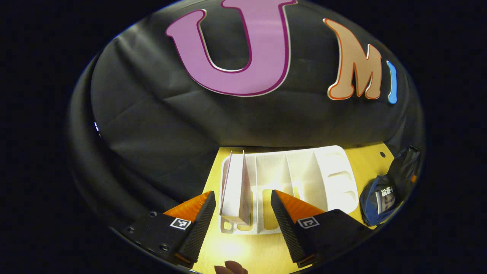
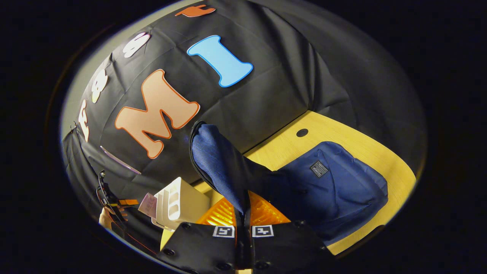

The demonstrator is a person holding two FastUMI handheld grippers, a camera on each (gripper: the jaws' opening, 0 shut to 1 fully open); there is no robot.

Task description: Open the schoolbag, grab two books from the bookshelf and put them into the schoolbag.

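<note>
The left claw (image 1: 240, 213) is spread wide, its ribbed fingers (image 1: 199, 224) either side of a thin pale book (image 1: 236, 190) standing upright in the leftmost slot of the white plastic bookshelf (image 1: 323, 171) on the yellow wooden tabletop (image 1: 247, 251), not touching it. The right claw (image 2: 243, 220) is pressed together, pinching the raised zippered flap (image 2: 217, 160) of the blue fabric schoolbag (image 2: 342, 186), which lies on the tabletop right of the bookshelf.

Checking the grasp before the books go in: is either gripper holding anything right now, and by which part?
The right gripper pinches the schoolbag by its lifted, zipper-edged flap. The left gripper is open around the books, holding nothing.
</note>
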